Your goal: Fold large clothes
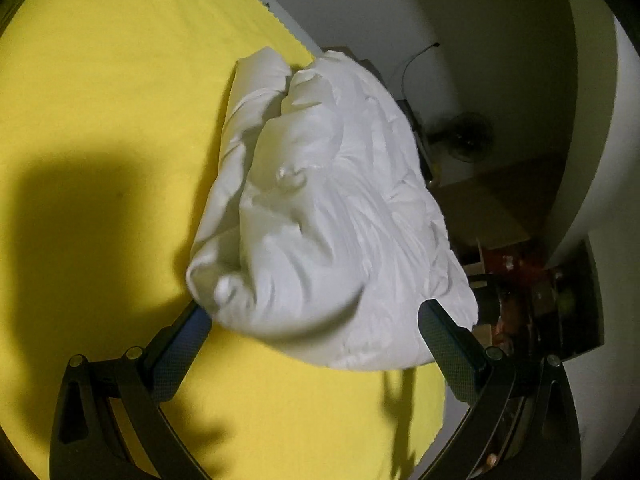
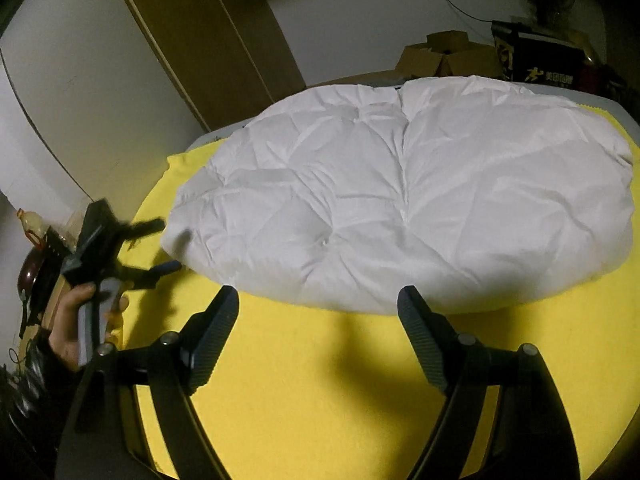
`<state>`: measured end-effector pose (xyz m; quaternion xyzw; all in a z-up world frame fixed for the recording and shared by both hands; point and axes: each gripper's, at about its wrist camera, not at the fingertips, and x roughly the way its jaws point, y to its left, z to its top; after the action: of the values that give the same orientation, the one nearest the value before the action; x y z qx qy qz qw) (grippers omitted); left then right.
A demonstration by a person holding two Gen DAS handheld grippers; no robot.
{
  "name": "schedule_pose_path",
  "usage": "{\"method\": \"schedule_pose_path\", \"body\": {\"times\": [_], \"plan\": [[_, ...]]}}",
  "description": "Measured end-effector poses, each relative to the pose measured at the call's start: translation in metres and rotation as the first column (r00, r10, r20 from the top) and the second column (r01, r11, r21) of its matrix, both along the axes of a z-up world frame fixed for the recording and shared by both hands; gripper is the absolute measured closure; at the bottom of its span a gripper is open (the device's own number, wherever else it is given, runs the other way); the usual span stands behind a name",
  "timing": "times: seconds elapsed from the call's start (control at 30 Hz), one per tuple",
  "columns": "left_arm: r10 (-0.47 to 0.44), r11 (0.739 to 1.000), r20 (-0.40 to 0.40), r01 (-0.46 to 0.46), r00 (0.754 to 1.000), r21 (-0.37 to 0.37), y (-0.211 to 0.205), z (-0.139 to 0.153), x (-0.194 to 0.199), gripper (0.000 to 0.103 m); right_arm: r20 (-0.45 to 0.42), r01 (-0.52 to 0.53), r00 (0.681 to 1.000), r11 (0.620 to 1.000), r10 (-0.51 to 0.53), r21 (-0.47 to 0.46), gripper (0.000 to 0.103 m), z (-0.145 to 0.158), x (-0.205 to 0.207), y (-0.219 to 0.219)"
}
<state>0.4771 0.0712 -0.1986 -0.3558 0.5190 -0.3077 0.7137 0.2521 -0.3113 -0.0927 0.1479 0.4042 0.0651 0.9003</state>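
Note:
A white puffy quilted garment (image 2: 404, 200) lies folded in a thick bundle on a yellow cloth-covered surface (image 2: 320, 380). In the left wrist view the garment (image 1: 328, 216) fills the middle, with its near end between the fingers of my left gripper (image 1: 312, 312), which is open. In the right wrist view my right gripper (image 2: 320, 294) is open and empty, just in front of the garment's near edge. My left gripper (image 2: 160, 246) also shows there at the garment's left end, open, held by a hand.
The yellow surface (image 1: 100, 120) ends close beside the garment on the right in the left wrist view. Beyond the edge are a fan (image 1: 468, 136) and clutter. Cardboard boxes (image 2: 448, 56) and a dark box (image 2: 540, 60) stand behind the garment. A wooden cabinet (image 2: 208, 40) stands at back left.

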Motion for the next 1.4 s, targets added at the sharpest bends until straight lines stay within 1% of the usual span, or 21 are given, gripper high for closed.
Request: {"method": "schedule_pose_path", "body": {"times": [0.1, 0.2, 0.3, 0.37, 0.4, 0.5, 0.6, 0.67, 0.7, 0.73, 0.77, 0.83, 0.87, 0.93, 1.03, 1.2, 1.23, 1.27, 1.3, 1.33, 1.4], "plan": [[0.041, 0.999, -0.009, -0.041, 0.999, -0.005, 0.001, -0.003, 0.008, 0.0, -0.004, 0.003, 1.0, 1.0, -0.003, 0.005, 0.021, -0.003, -0.006, -0.004], [0.042, 0.999, 0.005, -0.042, 0.999, 0.005, 0.001, -0.002, 0.016, 0.0, -0.009, 0.013, 1.0, 1.0, -0.013, 0.01, 0.021, -0.006, -0.011, -0.009], [0.08, 0.997, -0.03, -0.08, 0.996, 0.004, 0.001, -0.005, 0.026, 0.0, -0.018, 0.026, 0.999, 1.0, -0.026, 0.001, 0.021, -0.01, -0.012, -0.014], [0.109, 0.993, -0.004, -0.109, 0.994, 0.045, 0.0, -0.002, 0.031, 0.0, -0.016, 0.025, 1.0, 1.0, -0.025, 0.008, 0.021, -0.01, -0.013, -0.016], [0.107, 0.992, 0.001, -0.107, 0.994, 0.064, -0.005, -0.001, 0.033, 0.0, -0.017, 0.024, 1.0, 1.0, -0.024, 0.009, 0.021, -0.011, -0.013, -0.016], [0.072, 0.996, -0.024, -0.07, 0.997, 0.06, -0.015, 0.001, 0.039, 0.0, -0.016, 0.012, 1.0, 1.0, -0.012, 0.011, 0.021, -0.011, -0.011, -0.014], [0.019, 0.992, 0.001, -0.019, 1.0, 0.121, -0.025, 0.008, 0.044, 0.002, -0.015, 0.002, 1.0, 1.0, -0.002, 0.008, 0.021, -0.011, -0.01, -0.012], [0.027, 0.993, -0.033, -0.023, 0.999, 0.118, -0.024, 0.004, 0.047, 0.009, -0.015, 0.001, 1.0, 1.0, -0.001, 0.005, 0.021, -0.012, -0.01, -0.012], [0.03, 0.992, -0.044, -0.025, 0.999, 0.123, -0.019, 0.001, 0.05, 0.021, -0.015, 0.002, 1.0, 1.0, -0.002, 0.002, 0.021, -0.013, -0.009, -0.013], [0.031, 0.992, -0.059, -0.023, 0.998, 0.127, -0.015, -0.002, 0.053, 0.03, -0.015, 0.005, 1.0, 1.0, -0.005, 0.001, 0.021, -0.014, -0.009, -0.014], [0.031, 0.994, -0.066, -0.023, 0.997, 0.107, -0.011, -0.005, 0.056, 0.031, -0.018, 0.008, 1.0, 1.0, -0.008, 0.0, 0.021, -0.015, -0.008, -0.015], [0.037, 0.996, -0.082, -0.03, 0.996, 0.08, -0.003, -0.008, 0.058, 0.042, -0.022, 0.012, 1.0, 1.0, -0.012, 0.0, 0.021, -0.017, -0.005, -0.018], [0.035, 0.997, -0.094, -0.028, 0.995, 0.069, -0.001, -0.01, 0.06, 0.044, -0.021, 0.013, 1.0, 1.0, -0.013, 0.001, 0.021, -0.018, -0.004, -0.018], [0.022, 0.997, -0.083, -0.016, 0.996, 0.071, -0.003, -0.01, 0.062, 0.06, -0.021, 0.011, 1.0, 1.0, -0.011, 0.002, 0.021, -0.019, -0.002, -0.018], [0.001, 0.995, -0.036, 0.003, 0.999, 0.099, -0.008, 0.0, 0.061, 0.073, -0.007, 0.011, 1.0, 1.0, -0.011, -0.001, 0.021, -0.019, 0.001, -0.017], [-0.028, 0.985, 0.071, 0.016, 0.997, 0.17, -0.014, 0.03, 0.047, 0.077, 0.038, 0.02, 0.999, 1.0, -0.02, -0.01, 0.022, -0.008, 0.02, -0.021], [-0.035, 0.982, 0.093, 0.016, 0.995, 0.191, -0.015, 0.036, 0.044, 0.077, 0.053, 0.034, 0.998, 0.999, -0.034, -0.014, 0.029, -0.003, 0.028, -0.023], [-0.038, 0.979, 0.109, 0.015, 0.993, 0.202, -0.017, 0.041, 0.042, 0.077, 0.072, 0.054, 0.996, 0.998, -0.053, -0.01, 0.052, 0.003, 0.042, -0.026], [-0.044, 0.975, 0.13, 0.014, 0.991, 0.221, -0.02, 0.048, 0.04, 0.077, 0.078, 0.068, 0.995, 0.998, -0.067, -0.002, 0.067, 0.008, 0.054, -0.028], [-0.048, 0.972, 0.146, 0.013, 0.988, 0.234, -0.02, 0.052, 0.037, 0.077, 0.069, 0.079, 0.994, 0.997, -0.079, 0.004, 0.078, 0.011, 0.072, -0.029], [-0.056, 0.967, 0.175, 0.009, 0.983, 0.254, -0.023, 0.061, 0.032, 0.077, 0.06, 0.106, 0.993, 0.994, -0.107, 0.007, 0.078, 0.013, 0.1, -0.03]]}}
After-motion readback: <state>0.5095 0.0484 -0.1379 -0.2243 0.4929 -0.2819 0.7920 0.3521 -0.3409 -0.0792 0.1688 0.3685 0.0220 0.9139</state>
